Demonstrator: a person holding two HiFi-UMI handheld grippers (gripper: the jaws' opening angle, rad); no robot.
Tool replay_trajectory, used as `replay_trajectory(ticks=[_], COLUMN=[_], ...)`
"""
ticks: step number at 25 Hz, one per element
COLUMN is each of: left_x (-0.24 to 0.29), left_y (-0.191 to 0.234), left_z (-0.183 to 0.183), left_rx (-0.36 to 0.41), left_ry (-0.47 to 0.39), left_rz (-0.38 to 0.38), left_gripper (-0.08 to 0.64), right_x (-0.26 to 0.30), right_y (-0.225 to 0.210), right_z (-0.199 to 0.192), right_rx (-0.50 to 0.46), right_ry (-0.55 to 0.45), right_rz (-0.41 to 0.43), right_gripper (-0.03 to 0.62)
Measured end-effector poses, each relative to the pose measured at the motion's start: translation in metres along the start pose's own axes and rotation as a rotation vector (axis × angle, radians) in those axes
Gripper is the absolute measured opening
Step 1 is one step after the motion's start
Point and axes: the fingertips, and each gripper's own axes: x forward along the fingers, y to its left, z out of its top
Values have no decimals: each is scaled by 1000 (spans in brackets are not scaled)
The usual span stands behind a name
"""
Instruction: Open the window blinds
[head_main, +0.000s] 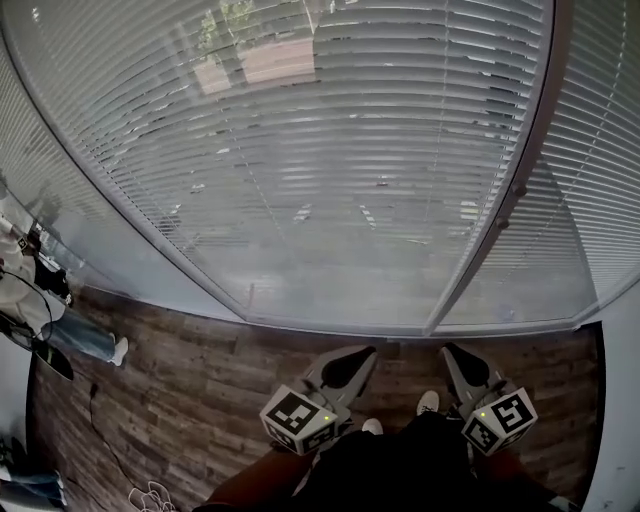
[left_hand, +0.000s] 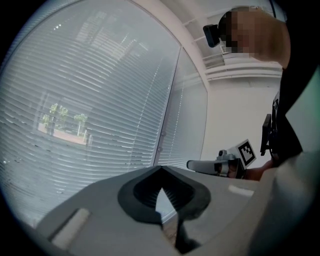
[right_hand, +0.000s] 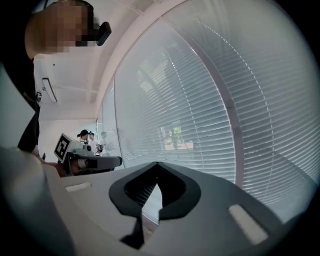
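**Left hand-held gripper (head_main: 368, 352) and right hand-held gripper (head_main: 450, 352) both pinched closed in front of the blinds**

The left hand-held gripper is closed. Its two grey jaws meet at the tip and there is nothing between them. The right hand-held gripper is closed too, with its tips together, and it also holds nothing. They are side by side with a gap between them. Both point at the window and neither one touches it. Each has a cube with black and white squares (head_main: 297, 418) at its back end.

The white window blinds with thin flat slats (head_main: 330, 150) hang down over the whole big window. They go almost all the way down to the far edge of the brown wooden plank floor (head_main: 180, 370). The slats lie a little apart, so green trees (left_hand: 55, 114) and a reddish building show faintly through them. A grey window post (head_main: 510, 200) runs up between the wide pane and a narrower pane at the right. That pane has blinds over it too.

The person's white shoes (head_main: 428, 402) stand on the floor just behind the tips of the hand-held grippers. A thin black cable (head_main: 100, 420) lies on the floor near its left edge. Other people (head_main: 30, 290) stand at the far left edge of the floor, well apart from the hand-held grippers.
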Motion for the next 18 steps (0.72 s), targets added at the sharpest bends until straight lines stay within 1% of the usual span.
replay_trajectory(ticks=[4,7,10,13,15,18], left_x=[16,39,62,86,99,111], left_y=[3,6,10,5,2,-4], left_z=[12,22,28,43,47,50], left_rx=[5,8,11,-7,4,15], left_ry=[-14,-39,-48,-79,-85,-91], left_rz=[13,16,35,39,47,80], left_gripper=[0,0,0,0,0,0], right_x=[4,8,9,6,4,0], right_y=[-18,-43,-66,-90,-104,-118], right_z=[15,25,36,52,60,68], right_rx=[-6,-6,-13,-21,-25,-29], right_ry=[-8,-22,-29,-34,-41,-45], right_rz=[9,9,18,27,34,60], right_gripper=[26,26,26,26,26,26])
